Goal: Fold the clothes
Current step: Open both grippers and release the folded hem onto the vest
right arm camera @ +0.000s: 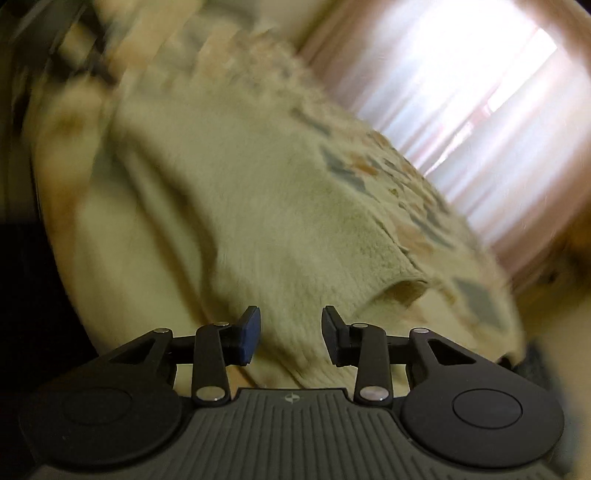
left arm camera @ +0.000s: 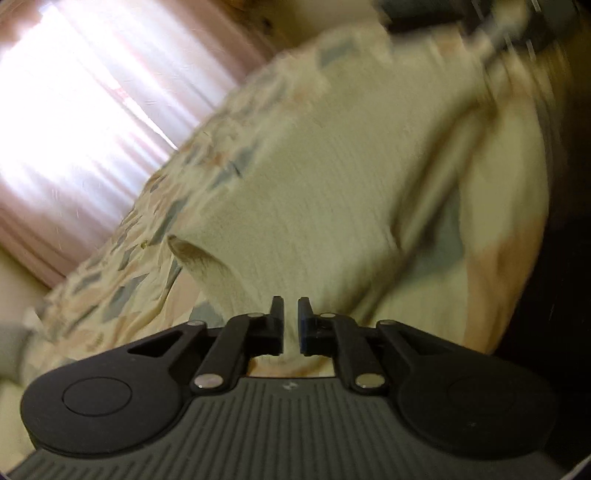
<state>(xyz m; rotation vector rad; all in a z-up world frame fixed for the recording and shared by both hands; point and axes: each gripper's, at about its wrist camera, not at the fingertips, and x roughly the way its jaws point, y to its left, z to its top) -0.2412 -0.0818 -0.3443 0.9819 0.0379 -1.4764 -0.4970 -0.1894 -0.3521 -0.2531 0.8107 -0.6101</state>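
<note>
A cream knitted sweater (left arm camera: 325, 177) lies spread on a patterned bedsheet (left arm camera: 122, 280); it also shows in the right wrist view (right arm camera: 266, 206). Both views are motion-blurred. My left gripper (left arm camera: 291, 314) hovers over the sweater's near edge, its fingers nearly together with a narrow gap and nothing between them. A folded sleeve end (left arm camera: 192, 254) lies just left of it. My right gripper (right arm camera: 291, 325) is open and empty above the sweater's near part, with a sleeve cuff opening (right arm camera: 404, 290) to its right.
Bright pink curtains (left arm camera: 74, 122) hang behind the bed and also show in the right wrist view (right arm camera: 480, 92). The bedsheet (right arm camera: 424, 206) carries grey and orange patches. Dark shapes (left arm camera: 517, 22) lie at the far end of the bed. The bed edge drops into darkness (right arm camera: 29, 295).
</note>
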